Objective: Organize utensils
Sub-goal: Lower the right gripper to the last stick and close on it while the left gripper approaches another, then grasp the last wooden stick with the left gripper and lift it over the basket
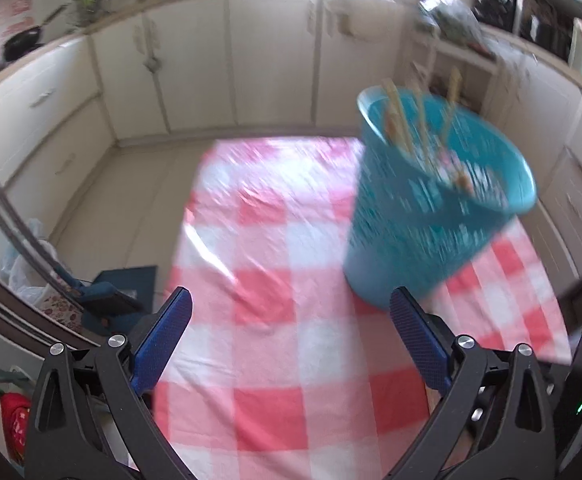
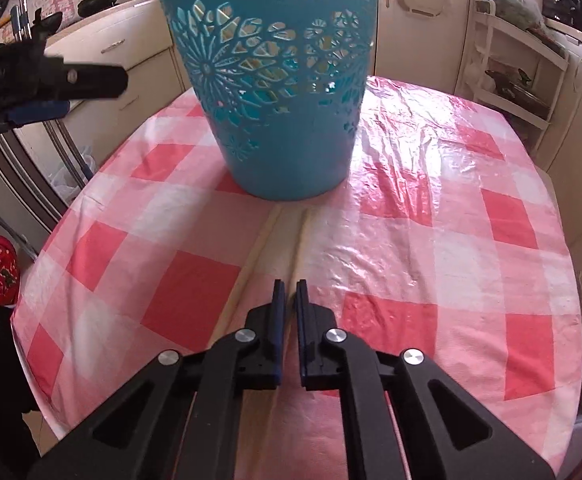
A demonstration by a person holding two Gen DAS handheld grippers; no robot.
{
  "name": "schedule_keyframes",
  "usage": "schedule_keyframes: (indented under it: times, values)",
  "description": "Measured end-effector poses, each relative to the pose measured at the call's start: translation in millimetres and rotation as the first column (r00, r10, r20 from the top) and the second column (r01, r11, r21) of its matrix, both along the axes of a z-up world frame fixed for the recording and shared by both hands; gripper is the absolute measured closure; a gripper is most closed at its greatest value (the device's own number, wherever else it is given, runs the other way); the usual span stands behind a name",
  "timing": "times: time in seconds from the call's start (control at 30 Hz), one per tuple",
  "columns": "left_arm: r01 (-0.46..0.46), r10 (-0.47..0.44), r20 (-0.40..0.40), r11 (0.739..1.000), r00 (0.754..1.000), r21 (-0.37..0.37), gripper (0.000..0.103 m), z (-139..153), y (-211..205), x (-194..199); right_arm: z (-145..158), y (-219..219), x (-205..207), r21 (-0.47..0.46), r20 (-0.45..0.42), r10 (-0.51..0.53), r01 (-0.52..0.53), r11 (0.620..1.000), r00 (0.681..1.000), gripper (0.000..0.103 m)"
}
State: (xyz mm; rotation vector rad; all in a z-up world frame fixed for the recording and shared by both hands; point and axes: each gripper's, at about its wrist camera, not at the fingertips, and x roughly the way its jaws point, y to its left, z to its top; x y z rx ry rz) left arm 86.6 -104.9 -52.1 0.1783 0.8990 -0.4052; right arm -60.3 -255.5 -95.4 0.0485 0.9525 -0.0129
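Observation:
A teal perforated basket [image 2: 283, 80] stands on the red-and-white checked table; in the left wrist view the basket [image 1: 431, 208] holds several wooden chopsticks [image 1: 399, 120] standing in it. My right gripper [image 2: 290, 285] is shut on a pale chopstick [image 2: 301, 240] that lies along the cloth and points at the basket's base. A second pale chopstick [image 2: 257, 252] lies just left of it. My left gripper [image 1: 291, 296] is open and empty above the table, left of the basket; it shows at the upper left of the right wrist view [image 2: 51, 88].
The checked tablecloth [image 2: 451, 240] covers a small table with its edge close on all sides. White kitchen cabinets [image 1: 251, 60] ring the room. A shelf rack [image 2: 519, 68] stands at the right. A blue box [image 1: 123, 284] and bags lie on the floor left.

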Motion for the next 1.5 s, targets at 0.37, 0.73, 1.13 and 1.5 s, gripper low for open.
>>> schedule_keyframes:
  times: [0.37,0.73,1.13,1.5]
  values:
    - [0.172,-0.162,-0.164,0.984,0.973,0.049,0.016,-61.6,-64.1,-24.2,-0.3,-38.6,-18.7,0.106,-0.003,-0.061,0.061,0.992,0.998,0.097]
    - [0.241,-0.227,-0.148,0.967,0.963,0.078,0.085,-76.2,-84.1,-37.6,0.0,-45.1,-14.1,0.110,0.016,-0.062,0.060,0.992,0.998,0.097]
    - [0.397,-0.386,-0.131,0.915,0.913,0.069,0.098,-37.1,-63.7,-66.4,-1.9,-51.6,-3.8,0.151,0.027,-0.069,0.064,0.986,0.997,0.097]
    - [0.413,-0.393,0.130,0.847,0.910,-0.335,0.098,146.3,-25.6,-49.6,-2.5,-55.8,-4.0,0.186,0.025,-0.081,0.075,0.980,0.996,0.095]
